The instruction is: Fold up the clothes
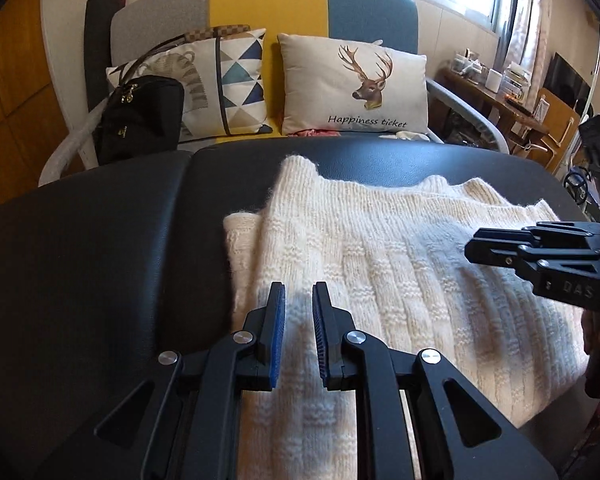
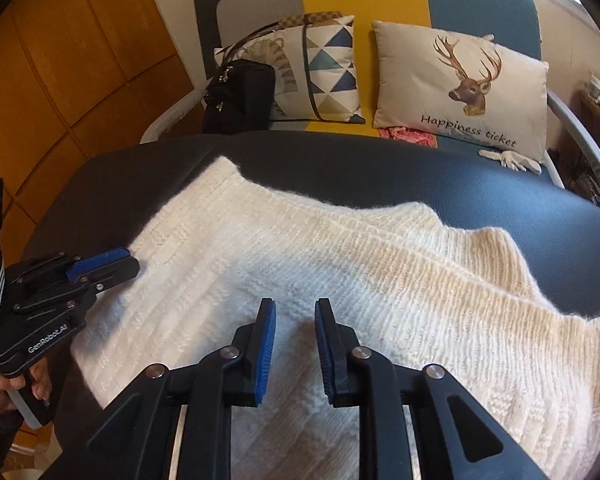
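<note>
We find the left hand-held gripper (image 1: 299,292) poised over the near left part of the cream knit sweater (image 1: 380,264), its blue-padded fingers (image 1: 278,312) standing a narrow gap apart with nothing pinched between them; we judge it released, not grasping. The right hand-held gripper (image 2: 295,308) is in the same condition over the near middle of the sweater: fingers slightly parted, bare knit visible through the gap, no cloth caught. In the right wrist view a person's hand (image 2: 4,392) grips the handle of the left unit at the sweater's left edge. The sweater lies spread on the black padded bench (image 1: 100,260), occupying its right and near portion. Along the sweater's left side a strip of knit appears turned inward over the body, and the far edge shows a raised corner and a dip; we cannot tell whether that strip is a folded-in sleeve or the garment's side. The right side, by contrast, lies in slack diagonal ridges rather than a clean fold. Our assessment: the task is at an early to middle stage, with at most one side fold made and the opposite side and the final crosswise fold outstanding. Beyond the sweater's far edge, past the bench, stands a sofa carrying a deer-print cushion (image 1: 354,86), a triangle-pattern cushion (image 1: 228,80) and a black bag (image 1: 140,118).
</note>
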